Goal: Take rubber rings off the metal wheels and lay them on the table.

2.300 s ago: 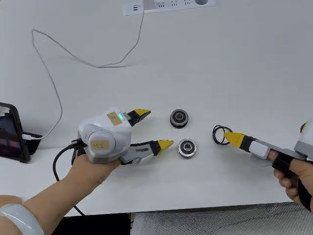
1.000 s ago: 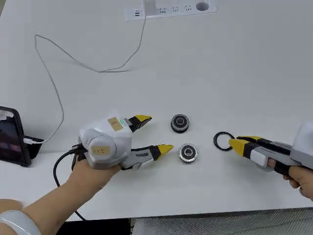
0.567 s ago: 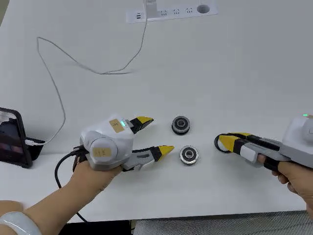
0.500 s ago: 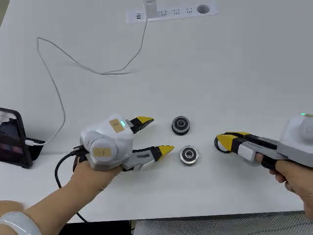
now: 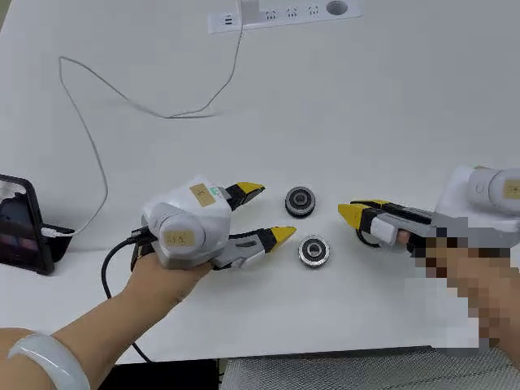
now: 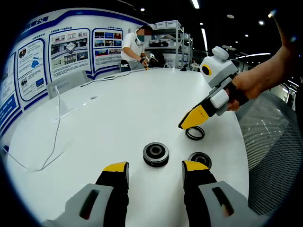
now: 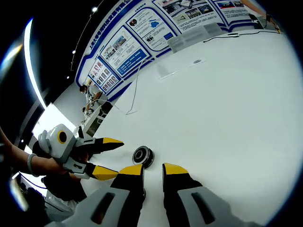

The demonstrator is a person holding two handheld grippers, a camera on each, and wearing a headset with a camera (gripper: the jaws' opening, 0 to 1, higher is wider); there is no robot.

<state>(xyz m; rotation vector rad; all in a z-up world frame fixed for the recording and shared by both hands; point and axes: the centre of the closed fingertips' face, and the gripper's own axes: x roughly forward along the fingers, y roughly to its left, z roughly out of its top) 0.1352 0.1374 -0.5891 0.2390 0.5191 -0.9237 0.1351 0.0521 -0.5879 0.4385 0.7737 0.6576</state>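
Left gripper [image 5: 268, 212]: head view first. Jaws spread wide, nothing between them, tips aimed at the two metal wheels.
Right gripper [image 5: 355, 212]: opposite side, low over the table [image 5: 366, 97], jaws drawn close with a slim gap, gripping nothing.
Far wheel [image 5: 300, 201]: lying flat, dark outer band, so I'd judge its ring is on.
Near wheel [image 5: 314, 250]: just beside it and shinier. Ring on or off, can't tell.
Rubber ring [image 5: 363, 236]: a dark loop, mostly tucked under the close-jawed tool.
Progress: at least one ring is off and laid down. Likely one wheel, maybe both, left to strip.
Left gripper view: here's what the head view hides. Rubber ring [image 6: 194, 133] lies whole and flat, apart from both wheels. Right gripper [image 6: 191, 119] hangs its yellow tip right over it.
Right gripper view: own jaws [image 7: 152, 171] show that narrow gap plainly, far wheel [image 7: 143, 155] just ahead. Left gripper [image 7: 110, 157] faces in, wide open.
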